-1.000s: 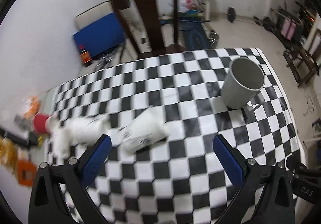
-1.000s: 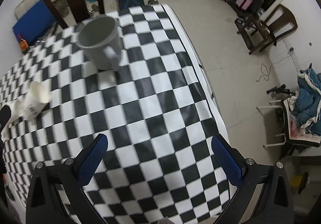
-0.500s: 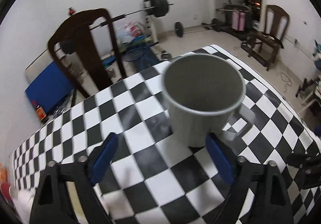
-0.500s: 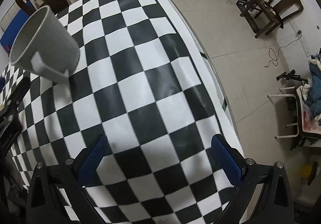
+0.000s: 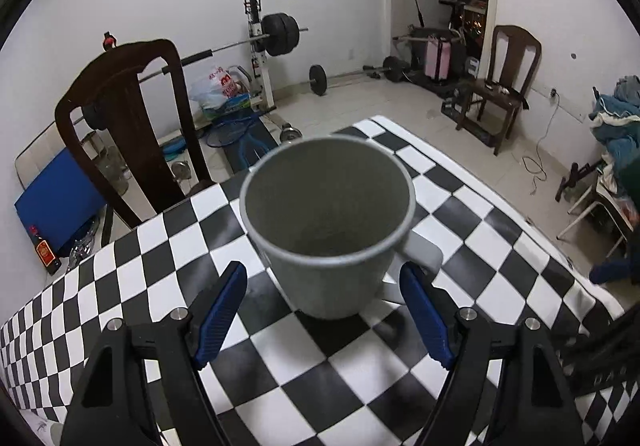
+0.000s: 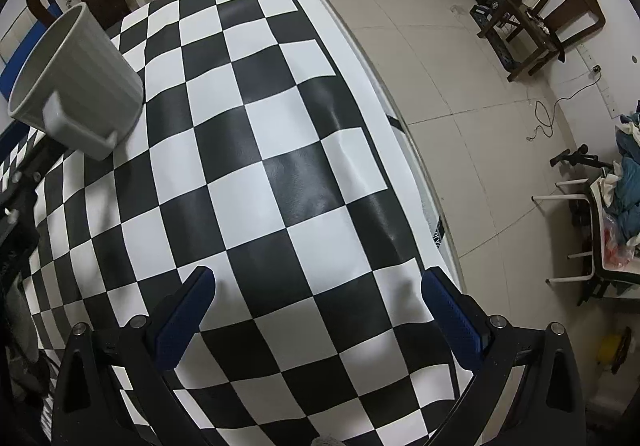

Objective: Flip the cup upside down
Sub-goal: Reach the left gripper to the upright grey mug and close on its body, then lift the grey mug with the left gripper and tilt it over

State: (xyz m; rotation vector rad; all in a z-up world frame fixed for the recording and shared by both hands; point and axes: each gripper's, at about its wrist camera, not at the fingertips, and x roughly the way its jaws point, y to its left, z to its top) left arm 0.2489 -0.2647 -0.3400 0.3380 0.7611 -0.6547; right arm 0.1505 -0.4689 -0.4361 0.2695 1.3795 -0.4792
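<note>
A grey cup (image 5: 328, 222) with a squared handle on its right stands upright, mouth up, on the black-and-white checked table (image 5: 132, 278). My left gripper (image 5: 323, 302) is open, its blue pads on either side of the cup's lower body, not touching it. In the right wrist view the same cup (image 6: 76, 82) is at the far left. My right gripper (image 6: 318, 316) is open and empty, low over the table near its right edge.
A dark wooden chair (image 5: 124, 118) stands behind the table's far edge. The table's right edge (image 6: 400, 118) drops to a tiled floor. A barbell rack (image 5: 260, 46), another chair (image 5: 508, 78) and piled clothes (image 5: 616, 126) stand farther off.
My left gripper has moved forward to the cup, which now sits between its pads. My right gripper has dropped lower and closer to the table.
</note>
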